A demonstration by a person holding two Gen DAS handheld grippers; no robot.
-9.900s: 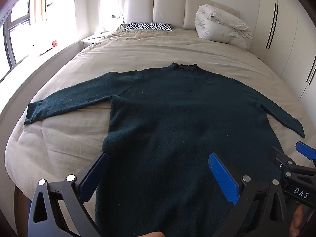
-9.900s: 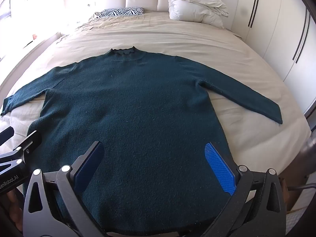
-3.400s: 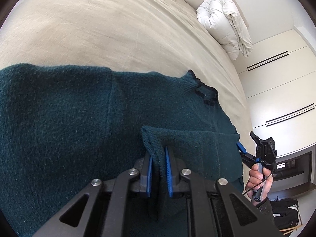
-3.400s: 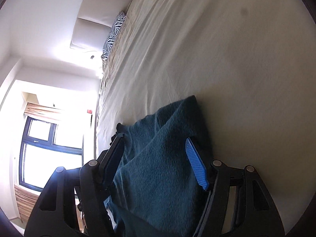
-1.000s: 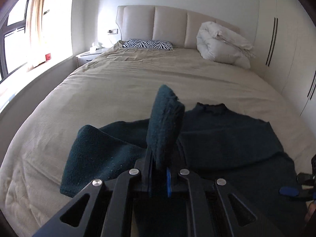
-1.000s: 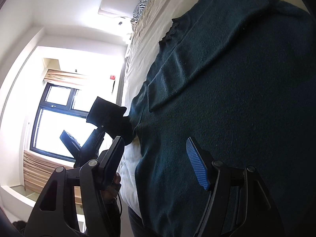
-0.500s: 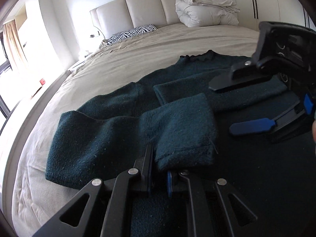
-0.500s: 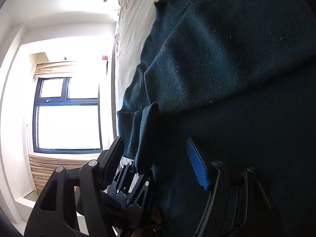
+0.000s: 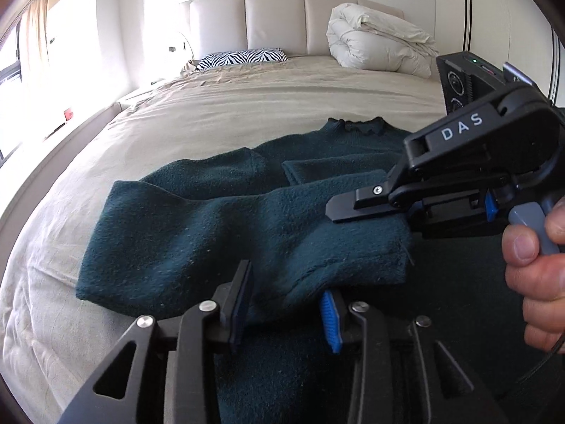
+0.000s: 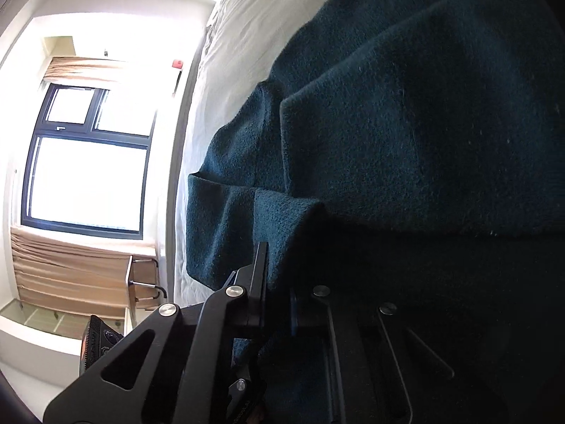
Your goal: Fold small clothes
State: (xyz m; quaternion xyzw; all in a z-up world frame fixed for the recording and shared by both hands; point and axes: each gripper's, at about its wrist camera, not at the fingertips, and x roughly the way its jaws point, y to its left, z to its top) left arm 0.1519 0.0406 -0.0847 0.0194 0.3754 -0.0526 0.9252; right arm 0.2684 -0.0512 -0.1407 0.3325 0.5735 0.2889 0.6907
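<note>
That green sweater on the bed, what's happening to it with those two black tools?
A person is folding the dark green sweater on the bed with a handheld gripper in each hand. The left sleeve now lies folded across the body. The left gripper has just been opening and no longer pinches the sleeve, though cloth lies between its jaws. The right gripper, held by a hand, has just closed and rests over the folded sleeve's end.

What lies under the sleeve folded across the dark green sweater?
Under the folded sleeve lies the body of the dark green knitted sweater on the beige bedsheet. The other sleeve's cuff peeks out beyond; the rest is covered.
</note>
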